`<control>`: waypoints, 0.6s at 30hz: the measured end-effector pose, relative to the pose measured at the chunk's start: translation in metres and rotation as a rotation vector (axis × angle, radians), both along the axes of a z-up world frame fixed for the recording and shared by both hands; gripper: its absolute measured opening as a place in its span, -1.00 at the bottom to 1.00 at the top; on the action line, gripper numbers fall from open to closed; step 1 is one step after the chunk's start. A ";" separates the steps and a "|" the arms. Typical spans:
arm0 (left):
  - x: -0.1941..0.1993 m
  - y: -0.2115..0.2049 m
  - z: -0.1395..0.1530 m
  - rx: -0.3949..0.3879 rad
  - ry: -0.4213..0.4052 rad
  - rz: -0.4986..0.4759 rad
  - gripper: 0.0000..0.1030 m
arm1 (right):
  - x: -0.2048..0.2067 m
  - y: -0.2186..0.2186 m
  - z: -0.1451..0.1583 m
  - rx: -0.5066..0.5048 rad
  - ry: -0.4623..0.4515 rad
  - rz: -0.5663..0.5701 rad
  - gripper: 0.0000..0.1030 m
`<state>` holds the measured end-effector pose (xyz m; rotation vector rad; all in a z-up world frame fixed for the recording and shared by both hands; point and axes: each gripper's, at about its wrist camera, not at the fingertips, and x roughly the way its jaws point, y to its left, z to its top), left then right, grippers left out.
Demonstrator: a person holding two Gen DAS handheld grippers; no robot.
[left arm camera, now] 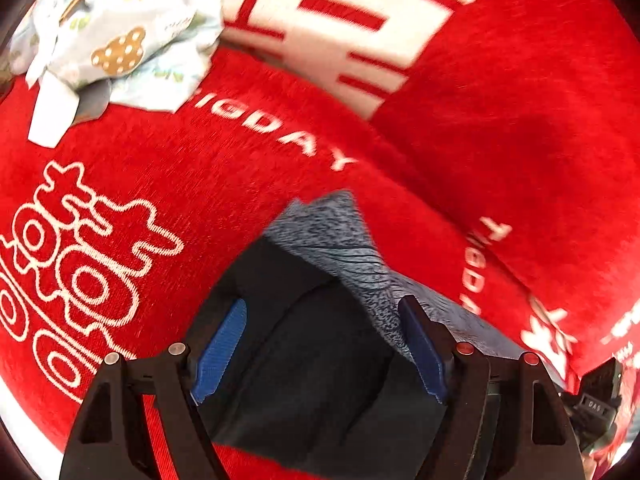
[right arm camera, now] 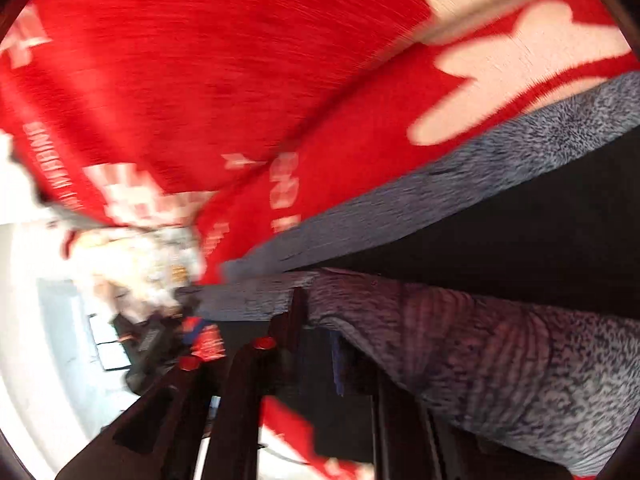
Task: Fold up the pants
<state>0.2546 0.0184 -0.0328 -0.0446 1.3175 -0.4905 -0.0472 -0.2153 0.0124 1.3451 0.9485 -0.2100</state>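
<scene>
The pants are dark on the outside with a grey speckled lining and lie on a red blanket. In the left wrist view my left gripper is open, its blue pads spread either side of the dark cloth, with a grey corner folded up ahead of it. The right wrist view is blurred. There my right gripper has its fingers close together on the grey speckled edge of the pants, which drapes over the right finger.
A light blue patterned garment with a brown bear print lies crumpled at the far left of the blanket. Red cushions or folds with white lettering rise behind. The other gripper and a bright room show at the left of the right wrist view.
</scene>
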 end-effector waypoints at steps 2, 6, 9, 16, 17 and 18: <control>-0.006 -0.001 -0.002 0.041 -0.007 0.010 0.52 | 0.000 -0.005 -0.020 0.075 -0.011 -0.039 -0.09; -0.026 -0.008 0.019 0.106 -0.053 -0.045 0.52 | -0.009 -0.007 -0.007 0.080 -0.037 -0.054 0.41; -0.050 -0.025 0.039 0.167 -0.098 -0.127 0.52 | -0.033 -0.009 0.020 0.031 -0.061 -0.018 0.42; -0.154 -0.100 0.049 0.145 0.006 -0.413 0.52 | -0.191 -0.035 0.058 -0.058 0.070 -0.179 0.42; -0.183 -0.124 0.042 0.141 0.041 -0.488 0.52 | -0.223 -0.038 0.059 -0.061 0.107 -0.227 0.42; -0.203 -0.143 0.036 0.134 0.068 -0.539 0.52 | -0.257 -0.042 0.057 -0.061 0.137 -0.272 0.42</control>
